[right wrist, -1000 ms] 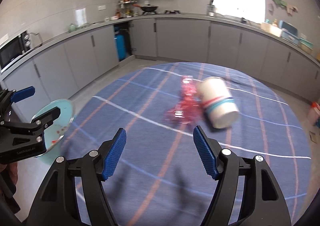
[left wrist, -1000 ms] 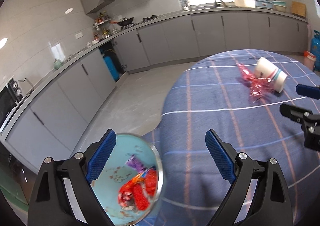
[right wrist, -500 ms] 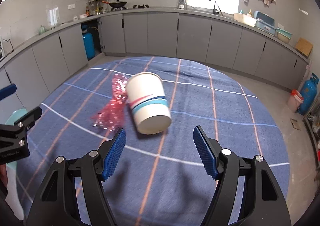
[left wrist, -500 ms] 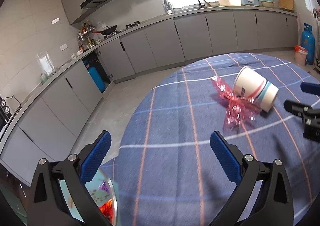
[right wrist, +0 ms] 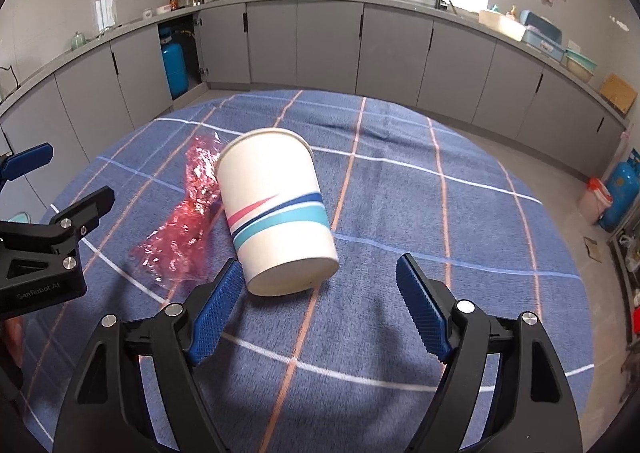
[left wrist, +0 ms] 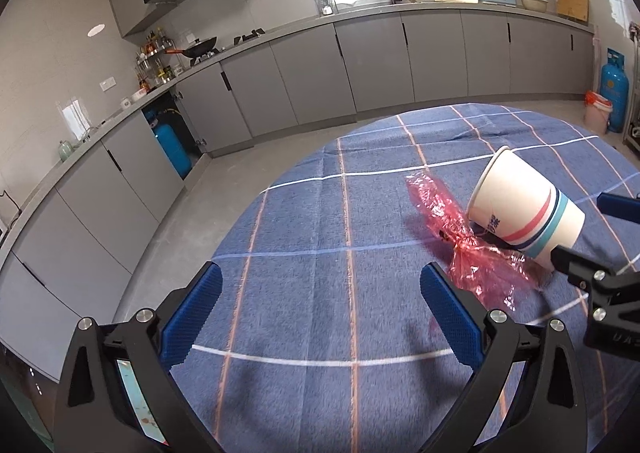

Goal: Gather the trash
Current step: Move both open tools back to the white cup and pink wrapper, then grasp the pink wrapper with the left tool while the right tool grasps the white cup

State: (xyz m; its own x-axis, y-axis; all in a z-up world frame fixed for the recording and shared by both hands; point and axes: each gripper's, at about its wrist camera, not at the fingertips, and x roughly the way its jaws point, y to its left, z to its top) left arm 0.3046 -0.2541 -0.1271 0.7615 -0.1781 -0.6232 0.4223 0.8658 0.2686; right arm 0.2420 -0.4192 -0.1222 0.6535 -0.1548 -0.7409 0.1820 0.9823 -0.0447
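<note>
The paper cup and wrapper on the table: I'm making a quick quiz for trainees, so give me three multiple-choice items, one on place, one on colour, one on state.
1. Where does the red wrapper lie relative to the paper cup, seen from the right wrist?
A. to its left B. to its right C. inside it

2. What colour is the tablecloth?
A. green B. blue plaid C. plain white

3. How is the cup placed?
A. upright B. on its side C. crushed flat

Answers: 1 A, the wrapper spreads from the cup's left side; 2 B, blue with white and orange lines; 3 B, its wall rests on the cloth.
</note>
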